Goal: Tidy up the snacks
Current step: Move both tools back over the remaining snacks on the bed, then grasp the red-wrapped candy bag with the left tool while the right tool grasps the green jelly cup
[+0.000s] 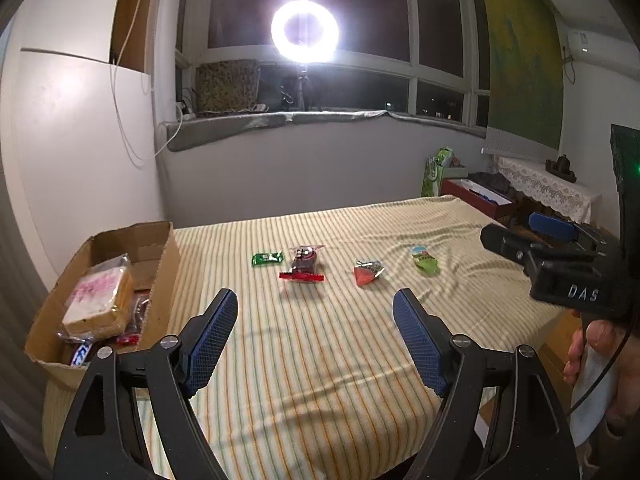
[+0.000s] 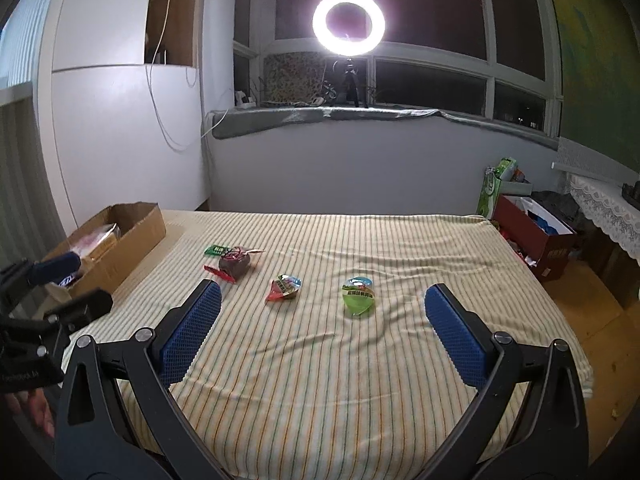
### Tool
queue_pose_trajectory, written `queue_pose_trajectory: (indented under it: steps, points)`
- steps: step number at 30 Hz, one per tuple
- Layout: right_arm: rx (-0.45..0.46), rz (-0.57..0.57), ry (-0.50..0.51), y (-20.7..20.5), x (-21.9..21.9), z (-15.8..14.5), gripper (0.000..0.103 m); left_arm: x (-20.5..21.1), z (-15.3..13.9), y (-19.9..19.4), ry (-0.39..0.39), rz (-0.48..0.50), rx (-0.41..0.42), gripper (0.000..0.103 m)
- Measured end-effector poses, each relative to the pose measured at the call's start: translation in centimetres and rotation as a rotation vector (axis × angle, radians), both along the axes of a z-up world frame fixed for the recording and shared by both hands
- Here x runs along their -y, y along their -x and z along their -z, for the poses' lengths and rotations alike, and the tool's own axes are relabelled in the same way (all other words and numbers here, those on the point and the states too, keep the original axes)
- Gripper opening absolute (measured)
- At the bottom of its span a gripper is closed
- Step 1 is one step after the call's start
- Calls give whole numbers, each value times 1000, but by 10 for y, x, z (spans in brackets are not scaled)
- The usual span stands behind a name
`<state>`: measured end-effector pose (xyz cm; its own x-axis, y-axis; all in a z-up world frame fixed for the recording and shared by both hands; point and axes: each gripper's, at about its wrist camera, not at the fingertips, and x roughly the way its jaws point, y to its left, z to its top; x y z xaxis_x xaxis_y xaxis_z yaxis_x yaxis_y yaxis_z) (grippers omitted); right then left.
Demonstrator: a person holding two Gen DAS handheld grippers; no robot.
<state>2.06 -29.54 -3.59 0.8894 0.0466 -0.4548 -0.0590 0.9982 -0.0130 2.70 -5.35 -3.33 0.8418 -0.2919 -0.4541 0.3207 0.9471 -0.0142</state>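
Observation:
Several snacks lie in a row on the striped cloth: a small green packet (image 1: 267, 258) (image 2: 217, 250), a dark snack in clear wrap with red ends (image 1: 303, 267) (image 2: 236, 266), a red jelly cup (image 1: 367, 272) (image 2: 285, 287) and a green jelly cup (image 1: 425, 260) (image 2: 358, 297). A cardboard box (image 1: 160, 280) (image 2: 136, 236) at the left holds a wrapped cake (image 1: 100, 304) and other packets. My left gripper (image 1: 316, 312) is open and empty, near of the row. My right gripper (image 2: 322, 306) is open and empty, just near of the jelly cups.
The cloth-covered table (image 1: 320, 360) ends at the right, where a red box (image 2: 536, 236) and a lace-covered stand (image 2: 608, 208) sit on the floor. A bright ring light (image 2: 349, 23) stands on the windowsill behind.

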Motion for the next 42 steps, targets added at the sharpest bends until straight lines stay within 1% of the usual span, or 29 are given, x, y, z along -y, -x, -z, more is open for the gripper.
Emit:
queue_pose_trajectory:
  steps: [5, 8, 15, 17, 19, 21, 25, 27, 31, 36, 39, 40, 42]
  points:
    - [-38, -5, 12, -12, 3, 11, 103, 0, 4, -12, 14, -11, -17, 80]
    - [-71, -7, 11, -25, 9, 22, 103, 5, 9, -21, 7, -12, -31, 80]
    - [-172, 8, 13, -68, 25, 49, 103, 24, 22, -64, -18, -4, -82, 80]
    - [-201, 10, 18, -83, 30, 56, 103, 29, 27, -81, -25, -10, -105, 80]
    - [-234, 10, 19, -99, 36, 64, 103, 34, 34, -102, -38, -14, -145, 80]
    - [-261, 8, 23, -113, 41, 69, 103, 38, 42, -123, -50, -24, -189, 80]
    - [-282, -4, 33, -131, 47, 71, 103, 46, 59, -159, -85, -26, -298, 80]
    - [-295, -10, 30, -138, 49, 71, 103, 49, 63, -168, -90, -23, -320, 80]
    - [-331, -29, 25, -148, 48, 77, 103, 50, 66, -178, -85, -27, -330, 80]
    - [-364, -32, 32, -157, 49, 86, 93, 51, 70, -188, -97, -21, -336, 80]
    - [-378, -38, 20, -160, 51, 91, 84, 51, 73, -195, -103, -26, -340, 80]
    - [-385, -39, 16, -161, 52, 94, 80, 51, 74, -196, -105, -32, -342, 80]
    - [-396, -48, 11, -162, 52, 96, 67, 51, 77, -196, -105, -30, -349, 74]
